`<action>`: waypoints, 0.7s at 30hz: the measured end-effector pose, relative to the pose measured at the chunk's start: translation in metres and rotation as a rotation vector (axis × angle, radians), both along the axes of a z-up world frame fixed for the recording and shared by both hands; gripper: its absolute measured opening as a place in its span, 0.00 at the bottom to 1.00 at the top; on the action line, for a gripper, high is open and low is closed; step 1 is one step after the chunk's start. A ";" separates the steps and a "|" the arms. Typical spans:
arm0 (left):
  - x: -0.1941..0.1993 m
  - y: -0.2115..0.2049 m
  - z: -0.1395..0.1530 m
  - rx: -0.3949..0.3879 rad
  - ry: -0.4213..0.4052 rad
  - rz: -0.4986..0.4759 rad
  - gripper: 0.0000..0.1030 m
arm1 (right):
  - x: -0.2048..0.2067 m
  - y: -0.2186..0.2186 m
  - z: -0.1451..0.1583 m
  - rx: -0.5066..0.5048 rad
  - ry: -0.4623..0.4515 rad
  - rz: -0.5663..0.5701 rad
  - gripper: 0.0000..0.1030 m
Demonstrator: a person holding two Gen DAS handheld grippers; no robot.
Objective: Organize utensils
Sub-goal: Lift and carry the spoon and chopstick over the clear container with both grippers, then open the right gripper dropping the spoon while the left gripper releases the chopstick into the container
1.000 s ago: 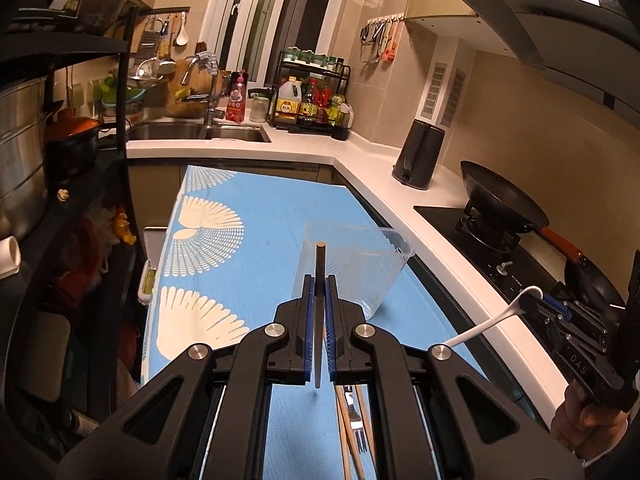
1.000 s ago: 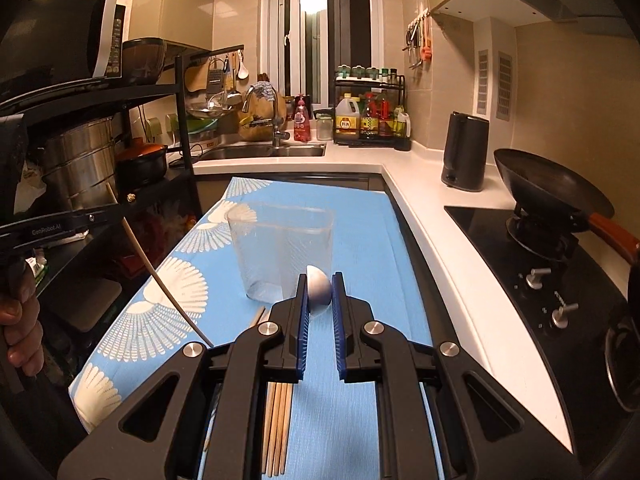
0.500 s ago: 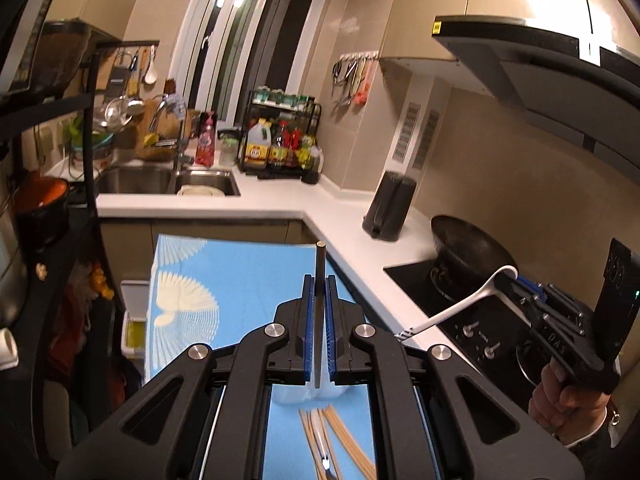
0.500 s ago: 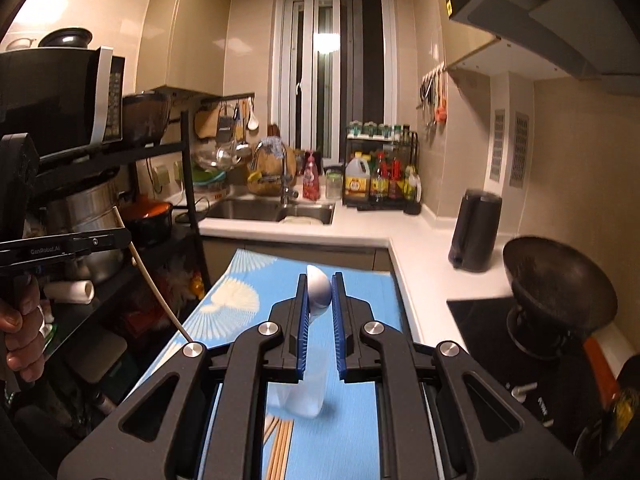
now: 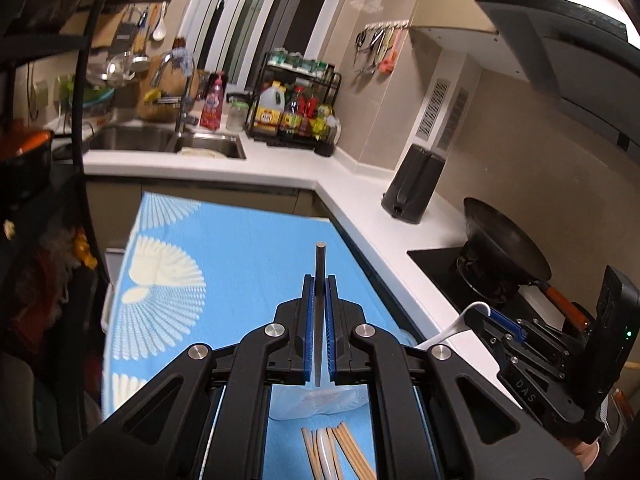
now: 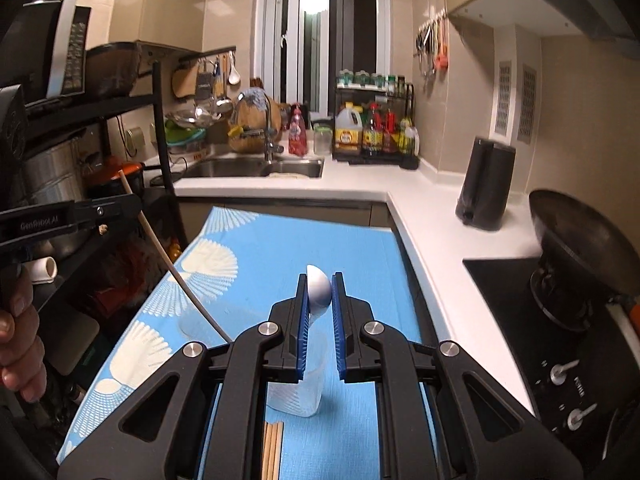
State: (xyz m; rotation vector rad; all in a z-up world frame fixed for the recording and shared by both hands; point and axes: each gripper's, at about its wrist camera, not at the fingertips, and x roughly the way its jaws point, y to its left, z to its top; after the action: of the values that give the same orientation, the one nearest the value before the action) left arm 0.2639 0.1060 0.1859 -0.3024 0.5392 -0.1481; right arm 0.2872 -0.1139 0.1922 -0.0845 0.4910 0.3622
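My left gripper [image 5: 319,280] is shut on a wooden chopstick [image 5: 319,304] whose dark end sticks out past the fingertips; its long shaft [image 6: 172,264] slants down toward the clear plastic cup [image 6: 296,380]. My right gripper [image 6: 319,280] is shut on a white spoon [image 6: 319,292], bowl end forward; its curved handle [image 5: 460,324] shows in the left wrist view. Both grippers hover above the cup [image 5: 320,400], which stands on the blue patterned cloth [image 5: 248,264]. Several chopsticks and a white utensil [image 5: 332,452] lie on the cloth in front of the cup.
A white counter [image 6: 424,216] runs along the right with a black kettle [image 6: 484,184], a wok [image 6: 580,248] on a black hob, and a sink [image 6: 256,168] with bottles at the back. A black shelf rack [image 6: 80,152] with pots stands on the left.
Both grippers rose and tilted up from the cup, then tilted down again; the cup now sits low between the fingers. Each still holds its utensil.
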 end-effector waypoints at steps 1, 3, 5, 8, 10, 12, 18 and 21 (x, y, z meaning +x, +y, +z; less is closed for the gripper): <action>0.002 -0.001 -0.008 -0.003 0.010 -0.002 0.05 | 0.004 0.001 -0.008 -0.001 0.019 -0.001 0.11; 0.005 -0.006 -0.019 -0.003 0.021 -0.010 0.05 | 0.010 0.003 -0.021 -0.005 0.048 -0.001 0.11; 0.010 -0.011 -0.028 0.012 0.040 -0.019 0.05 | 0.015 0.005 -0.031 -0.007 0.069 -0.013 0.11; 0.014 -0.019 -0.037 0.046 0.046 -0.037 0.05 | 0.018 0.007 -0.040 -0.011 0.087 -0.017 0.11; 0.012 -0.021 -0.038 0.056 0.034 -0.037 0.05 | 0.019 0.009 -0.046 -0.020 0.098 -0.015 0.11; 0.013 -0.021 -0.039 0.052 0.036 -0.040 0.05 | 0.020 0.012 -0.051 -0.031 0.113 -0.014 0.11; 0.011 -0.022 -0.039 0.048 0.033 -0.024 0.17 | 0.018 0.015 -0.053 -0.048 0.130 -0.024 0.22; 0.006 -0.021 -0.033 0.062 0.007 0.005 0.48 | 0.015 0.012 -0.047 -0.049 0.123 -0.039 0.36</action>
State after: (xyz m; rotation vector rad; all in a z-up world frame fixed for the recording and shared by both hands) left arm 0.2700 0.0854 0.1529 -0.2443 0.5487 -0.1250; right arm 0.3023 -0.1019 0.1452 -0.1005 0.6223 0.3186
